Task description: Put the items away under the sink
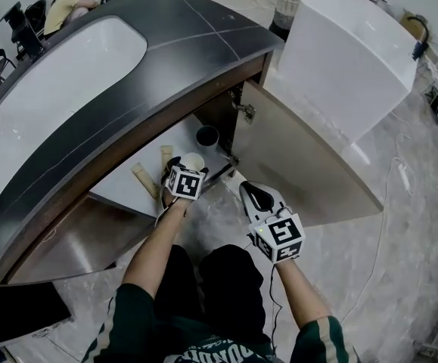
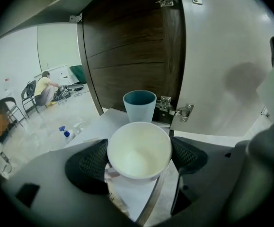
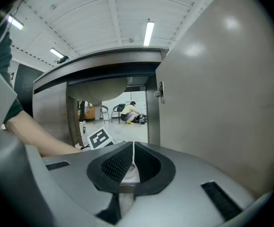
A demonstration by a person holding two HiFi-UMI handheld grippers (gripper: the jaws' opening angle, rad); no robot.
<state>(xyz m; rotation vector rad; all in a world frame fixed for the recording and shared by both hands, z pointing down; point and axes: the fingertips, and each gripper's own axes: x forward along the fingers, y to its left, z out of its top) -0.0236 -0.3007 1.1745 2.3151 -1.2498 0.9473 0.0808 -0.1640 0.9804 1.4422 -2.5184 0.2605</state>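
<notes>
My left gripper [image 1: 189,165] is shut on a white paper cup [image 1: 194,160] at the front edge of the open cabinet under the sink. In the left gripper view the white cup [image 2: 139,150] stands upright and empty between the two black pads [image 2: 92,162]. A blue cup [image 2: 139,105] stands upright on the cabinet floor [image 1: 120,189] just beyond it, near the right door hinge [image 2: 184,111]. My right gripper [image 1: 244,187] hovers outside the cabinet, right of the left one, shut with nothing in it; its jaws [image 3: 133,162] meet.
Two tan tube-like items [image 1: 144,178] lie on the cabinet floor left of the cup. The right cabinet door [image 1: 309,161] swings wide open, and so does the left door [image 1: 67,240]. The dark counter [image 1: 196,36] with its white sink [image 1: 52,89] overhangs. A person [image 1: 63,2] sits far off.
</notes>
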